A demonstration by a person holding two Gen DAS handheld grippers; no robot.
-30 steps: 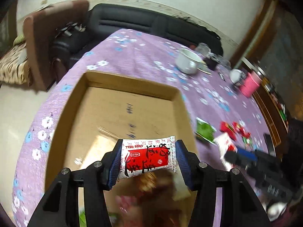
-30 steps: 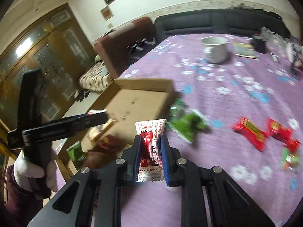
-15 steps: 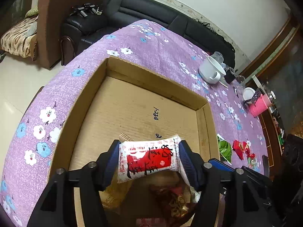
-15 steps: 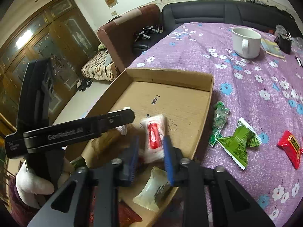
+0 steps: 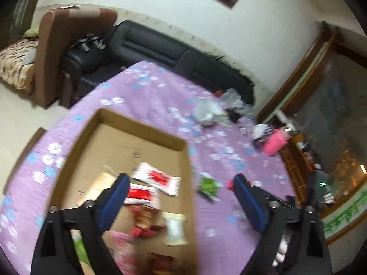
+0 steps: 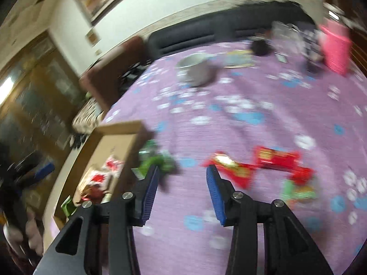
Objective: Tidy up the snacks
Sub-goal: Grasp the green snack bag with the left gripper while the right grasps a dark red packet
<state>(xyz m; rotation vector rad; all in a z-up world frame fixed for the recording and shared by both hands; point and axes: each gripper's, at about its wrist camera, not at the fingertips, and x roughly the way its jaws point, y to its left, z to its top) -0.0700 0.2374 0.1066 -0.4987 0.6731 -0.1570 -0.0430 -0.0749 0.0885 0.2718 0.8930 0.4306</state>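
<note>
Left wrist view shows 2 white-and-red snack packets [image 5: 158, 180] lying loose on the floor of the cardboard box [image 5: 142, 135], near its right wall, with a pale packet [image 5: 175, 229] and more red wrappers closer to the camera. The left gripper [image 5: 180, 190] hangs above the box with its fingers spread wide and nothing between them. My reading is that the deposit step is over and the next pickup is in hand.

In the right wrist view the right gripper [image 6: 181, 178] is also parted and empty, hovering over the purple flowered tablecloth [image 6: 229, 119] just right of the box [image 6: 119, 133]. Green wrapped snacks [image 6: 158, 158] lie against the box's outer right wall; 2 red wrapped snacks [image 6: 231, 168] [image 6: 277, 158] lie further right of the box, and a green-and-red one [image 6: 298, 190] is beyond them. The next move likely calls for lowering over one loose wrapper and closing on its thin, crinkly edge. Both views are motion-blurred, so the printing is unreadable. A white mug [image 6: 197, 71] and a pink cup [image 6: 336, 48] stand well beyond the box.
</note>
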